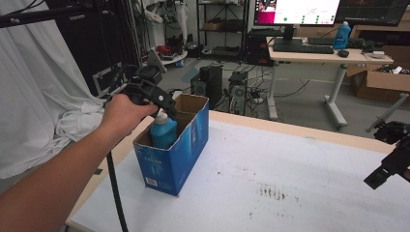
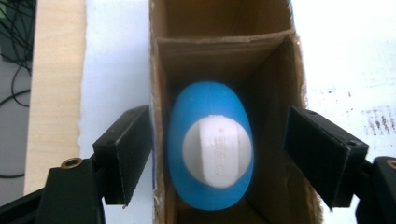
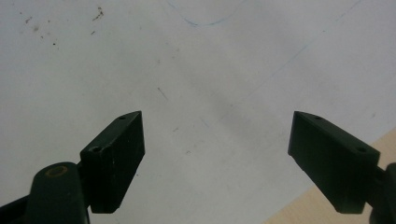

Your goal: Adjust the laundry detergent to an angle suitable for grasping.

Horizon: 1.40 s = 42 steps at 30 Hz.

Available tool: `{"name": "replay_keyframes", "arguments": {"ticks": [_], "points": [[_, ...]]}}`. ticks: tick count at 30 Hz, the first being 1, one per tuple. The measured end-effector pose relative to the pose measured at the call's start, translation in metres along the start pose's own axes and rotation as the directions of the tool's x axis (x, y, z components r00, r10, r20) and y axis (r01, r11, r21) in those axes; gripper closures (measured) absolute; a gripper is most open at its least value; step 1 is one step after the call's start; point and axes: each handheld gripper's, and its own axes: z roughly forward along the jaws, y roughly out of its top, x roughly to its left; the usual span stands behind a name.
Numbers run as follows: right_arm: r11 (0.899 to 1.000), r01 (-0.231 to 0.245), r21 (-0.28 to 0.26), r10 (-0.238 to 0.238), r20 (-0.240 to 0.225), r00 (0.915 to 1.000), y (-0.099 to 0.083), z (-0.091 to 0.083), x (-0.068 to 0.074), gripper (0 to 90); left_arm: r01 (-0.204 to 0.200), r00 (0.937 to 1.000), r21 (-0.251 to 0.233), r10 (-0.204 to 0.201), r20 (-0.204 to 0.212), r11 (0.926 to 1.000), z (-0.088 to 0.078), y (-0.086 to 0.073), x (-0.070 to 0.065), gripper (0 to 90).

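One blue bottle [image 2: 211, 147] with a white cap stands upright in the near compartment of a blue cardboard box [image 1: 170, 159] near the table's [image 1: 290, 179] left edge. The left gripper [image 2: 219, 149] hovers above it, jaws spread. The right gripper [image 3: 217, 154], jaws spread, hangs over bare tabletop by the right edge.
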Motion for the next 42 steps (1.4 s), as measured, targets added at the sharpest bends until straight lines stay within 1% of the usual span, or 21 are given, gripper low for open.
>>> {"name": "replay_keyframes", "arguments": {"ticks": [7, 9, 11, 12, 14, 15, 18, 19, 20, 23, 24, 25, 27, 28, 29, 32, 33, 36, 37, 39, 42], "points": [[1.0, 0.001, -0.002, -0.001, 0.002, 1.0, -0.001, -0.002, 0.001, 18.7, -0.036, 0.9993, -0.013, 0.036, 0.007, 0.9993, -0.017, 0.004, -0.009, 23.7], [1.0, 0.003, -0.003, -0.003, 0.003, 1.0, -0.001, -0.003, 0.002, 18.7, -0.046, 0.9988, -0.015, 0.046, 0.017, 0.9988, -0.022, 0.005, -0.012, 23.1], [1.0, 0.005, -0.005, -0.005, 0.003, 1.0, -0.001, -0.003, 0.003, 18.7, -0.052, 0.9985, -0.014, 0.052, 0.018, 0.9986, -0.024, 0.006, -0.014, 22.5], [1.0, 0.005, -0.006, -0.005, 0.003, 1.0, -0.001, -0.003, 0.003, 18.7, -0.064, 0.9977, -0.015, 0.065, 0.023, 0.9978, -0.028, 0.006, -0.018, 22.3], [1.0, 0.004, -0.009, -0.004, 0.002, 1.0, -0.001, -0.003, 0.003, 18.7, -0.079, 0.9964, -0.015, 0.08, 0.029, 0.9967, -0.032, 0.006, -0.022, 21.6], [1.0, 0.001, -0.009, -0.001, 0.002, 1.0, -0.002, -0.004, 0.004, 18.7, -0.079, 0.9963, -0.013, 0.08, 0.032, 0.9968, -0.033, 0.006, -0.025, 21.1], [1.0, 0.005, -0.014, -0.005, 0.002, 1.0, -0.002, -0.005, 0.004, 18.7, -0.098, 0.9943, -0.018, 0.098, 0.041, 0.9951, -0.038, 0.006, -0.031, 19.9], [1.0, 0.003, -0.014, -0.003, 0.002, 1.0, -0.002, -0.005, 0.004, 18.7, -0.098, 0.9943, -0.018, 0.098, 0.041, 0.9951, -0.038, 0.006, -0.031, 19.9], [1.0, 0.005, -0.012, -0.005, 0.003, 1.0, -0.002, -0.006, 0.004, 18.7, -0.108, 0.9929, -0.023, 0.109, 0.046, 0.9938, -0.041, 0.007, -0.036, 19.9], [1.0, 0.006, -0.015, -0.006, 0.003, 1.0, -0.003, -0.007, 0.005, 18.7, -0.134, 0.9896, -0.025, 0.135, 0.05, 0.9907, -0.045, 0.008, -0.044, 19.9], [1.0, 0.006, -0.015, -0.006, 0.003, 1.0, -0.003, -0.007, 0.005, 18.7, -0.139, 0.9885, -0.028, 0.141, 0.055, 0.9899, -0.046, 0.008, -0.048, 19.8], [1.0, 0.004, -0.015, -0.004, 0.002, 1.0, -0.003, -0.007, 0.005, 18.7, -0.139, 0.9885, -0.028, 0.141, 0.055, 0.9899, -0.046, 0.008, -0.048, 19.7], [1.0, 0.006, -0.018, -0.006, 0.004, 1.0, -0.003, -0.008, 0.006, 18.7, -0.158, 0.9853, -0.027, 0.159, 0.061, 0.9871, -0.048, 0.008, -0.055, 19.4], [1.0, 0.007, -0.018, -0.006, 0.004, 1.0, -0.003, -0.008, 0.006, 18.7, -0.177, 0.9814, -0.029, 0.178, 0.071, 0.9838, -0.048, 0.007, -0.064, 19.3], [1.0, 0.008, -0.02, -0.008, 0.003, 1.0, -0.003, -0.008, 0.006, 18.7, -0.189, 0.9791, -0.029, 0.191, 0.071, 0.9815, -0.047, 0.007, -0.069, 19.3], [1.0, 0.009, -0.021, -0.009, 0.004, 1.0, -0.003, -0.008, 0.007, 18.7, -0.216, 0.972, -0.03, 0.218, 0.087, 0.9758, -0.045, 0.006, -0.083, 19.1], [1.0, 0.009, -0.02, -0.009, 0.004, 1.0, -0.002, -0.008, 0.007, 18.7, -0.216, 0.972, -0.03, 0.218, 0.087, 0.9758, -0.045, 0.006, -0.083, 19.0], [1.0, 0.01, -0.021, -0.01, 0.002, 0.9999, -0.002, -0.008, 0.009, 18.6, -0.25, 0.9625, -0.027, 0.251, 0.102, 0.9679, -0.041, 0.006, -0.097, 19.0], [1.0, 0.011, -0.02, -0.011, 0.003, 0.9999, -0.001, -0.008, 0.009, 18.7, -0.273, 0.9548, -0.027, 0.274, 0.116, 0.9617, -0.039, 0.006, -0.104, 19.0], [1.0, 0.013, -0.023, -0.013, 0.002, 0.9999, -0.001, -0.007, 0.009, 18.6, -0.297, 0.9469, -0.023, 0.297, 0.123, 0.9547, -0.036, 0.006, -0.113, 19.0], [1.0, 0.011, -0.025, -0.011, 0.001, 0.9999, -0.001, -0.008, 0.01, 18.5, -0.313, 0.9399, -0.018, 0.312, 0.138, 0.9496, -0.03, 0.006, -0.124, 19.0]]}}
